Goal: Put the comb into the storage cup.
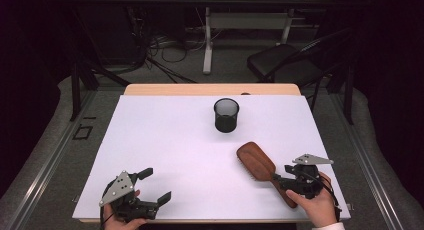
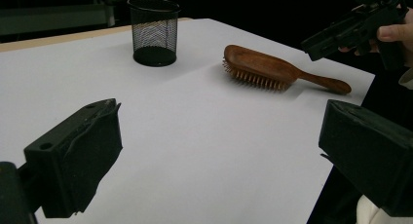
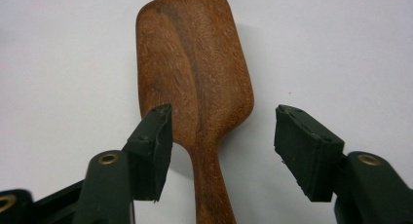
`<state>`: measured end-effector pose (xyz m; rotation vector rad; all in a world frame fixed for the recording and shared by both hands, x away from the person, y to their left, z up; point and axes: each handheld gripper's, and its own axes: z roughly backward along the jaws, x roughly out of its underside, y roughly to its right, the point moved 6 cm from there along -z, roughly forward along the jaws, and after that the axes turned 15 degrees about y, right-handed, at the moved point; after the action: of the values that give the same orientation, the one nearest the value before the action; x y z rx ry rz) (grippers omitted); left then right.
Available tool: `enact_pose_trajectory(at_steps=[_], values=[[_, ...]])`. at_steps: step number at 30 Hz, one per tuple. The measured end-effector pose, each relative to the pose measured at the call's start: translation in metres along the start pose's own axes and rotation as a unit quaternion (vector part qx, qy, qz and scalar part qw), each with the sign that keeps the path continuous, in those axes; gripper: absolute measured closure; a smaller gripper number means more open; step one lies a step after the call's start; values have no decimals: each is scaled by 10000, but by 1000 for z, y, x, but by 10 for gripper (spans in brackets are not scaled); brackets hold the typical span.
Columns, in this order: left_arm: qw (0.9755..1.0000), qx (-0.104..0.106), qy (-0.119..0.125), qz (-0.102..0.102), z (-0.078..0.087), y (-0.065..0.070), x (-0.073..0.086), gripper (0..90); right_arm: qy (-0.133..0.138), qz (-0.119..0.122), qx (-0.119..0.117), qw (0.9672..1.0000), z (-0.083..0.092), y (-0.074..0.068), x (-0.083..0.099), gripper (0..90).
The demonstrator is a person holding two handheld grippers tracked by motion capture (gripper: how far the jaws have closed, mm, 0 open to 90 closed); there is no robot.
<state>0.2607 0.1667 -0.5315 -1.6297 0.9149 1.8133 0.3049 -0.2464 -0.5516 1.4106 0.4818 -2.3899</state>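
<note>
A wooden hairbrush lies bristles down on the white table sheet, its handle pointing toward the near right corner. My right gripper is open just above the handle, and the brush shows between its spread jaws where head meets handle. The jaws do not touch the wood. My left gripper is open at the near left edge with nothing in it. Its own view looks across the sheet to the brush and the right gripper hovering over the handle end.
A black mesh cup stands upright at the far middle of the sheet, also seen as the cup beyond the brush. Behind the table are a black chair, a second desk's leg and floor cables.
</note>
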Motion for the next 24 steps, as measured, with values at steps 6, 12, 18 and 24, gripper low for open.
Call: enact_pose_trajectory(at_steps=[6, 12, 18, 24], values=[[10000, 8, 7, 14, 0, 0, 0, 19, -39, -56, -58, 10000, 2, -5, -3, 386], [10000, 15, 1, 5, 0, 0, 0, 19, -51, -34, -237, 9997, 0, -8, -2, 438], [10000, -27, -38, -2, 0, -1, 1, 20, -132, -84, -338, 9993, -1, -10, 0, 428], [9999, -47, -105, 9, -4, -1, 4, 19, -340, 83, -387, 9986, -5, -11, 5, 358]])
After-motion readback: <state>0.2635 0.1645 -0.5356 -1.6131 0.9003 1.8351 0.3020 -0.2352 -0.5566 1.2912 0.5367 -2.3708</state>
